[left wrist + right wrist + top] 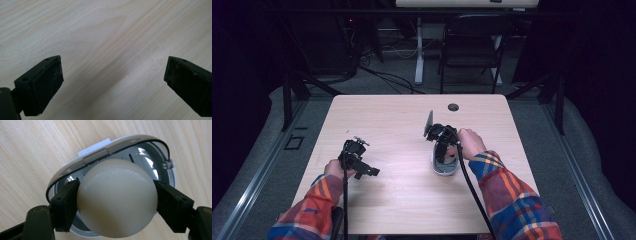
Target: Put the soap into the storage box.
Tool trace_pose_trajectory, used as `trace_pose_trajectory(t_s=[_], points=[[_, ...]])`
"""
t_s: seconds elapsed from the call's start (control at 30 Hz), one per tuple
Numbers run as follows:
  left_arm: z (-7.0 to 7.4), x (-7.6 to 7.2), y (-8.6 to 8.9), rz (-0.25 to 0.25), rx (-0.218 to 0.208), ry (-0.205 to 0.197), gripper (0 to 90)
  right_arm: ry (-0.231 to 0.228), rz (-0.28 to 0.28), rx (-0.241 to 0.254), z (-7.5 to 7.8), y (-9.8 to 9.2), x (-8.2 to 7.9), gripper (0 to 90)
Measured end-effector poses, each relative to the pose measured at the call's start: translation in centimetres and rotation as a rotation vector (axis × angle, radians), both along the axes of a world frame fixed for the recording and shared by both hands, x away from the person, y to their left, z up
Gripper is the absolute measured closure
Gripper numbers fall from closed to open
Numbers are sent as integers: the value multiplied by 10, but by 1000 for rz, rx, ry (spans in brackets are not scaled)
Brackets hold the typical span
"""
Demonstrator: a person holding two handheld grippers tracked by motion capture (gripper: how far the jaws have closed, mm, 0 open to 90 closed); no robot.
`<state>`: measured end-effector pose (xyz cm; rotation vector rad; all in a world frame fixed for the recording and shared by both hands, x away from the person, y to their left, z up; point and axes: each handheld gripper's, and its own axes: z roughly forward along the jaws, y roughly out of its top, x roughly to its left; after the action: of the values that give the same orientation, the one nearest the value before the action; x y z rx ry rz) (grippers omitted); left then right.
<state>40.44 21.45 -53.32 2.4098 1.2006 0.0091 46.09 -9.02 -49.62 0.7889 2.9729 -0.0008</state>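
**Right gripper clamps an egg over an open case**

Nearest, the person's plaid sleeves (512, 195) come in from the bottom of the high view. The left gripper (112, 75) rests low on the left part of the bench (402, 190), its fingers (45, 85) spread wide apart with bare wood grain between them, holding nothing.

To the right, the right gripper (116, 202) has its fingers (65, 205) closed on a pale egg (117, 197), one pad pressed to each side. The egg sits directly above a silver case (140, 147) with a shiny grey inside; whether the egg touches the case's floor cannot be told. In the high view the case (445, 167) lies on the bench's right half beneath the right hand (469, 142).

Farther on, a round hole (453, 107) sits near the bench's far edge. Beyond the bench stands a dark folding chair (472, 45) on the floor.
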Motion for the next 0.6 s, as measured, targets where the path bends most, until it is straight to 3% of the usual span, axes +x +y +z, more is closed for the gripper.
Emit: trace_pose_trajectory(t_s=[0.6], points=[[0,0,0,2,-1,3,20,9,-5,23,-8,-5,1,244]])
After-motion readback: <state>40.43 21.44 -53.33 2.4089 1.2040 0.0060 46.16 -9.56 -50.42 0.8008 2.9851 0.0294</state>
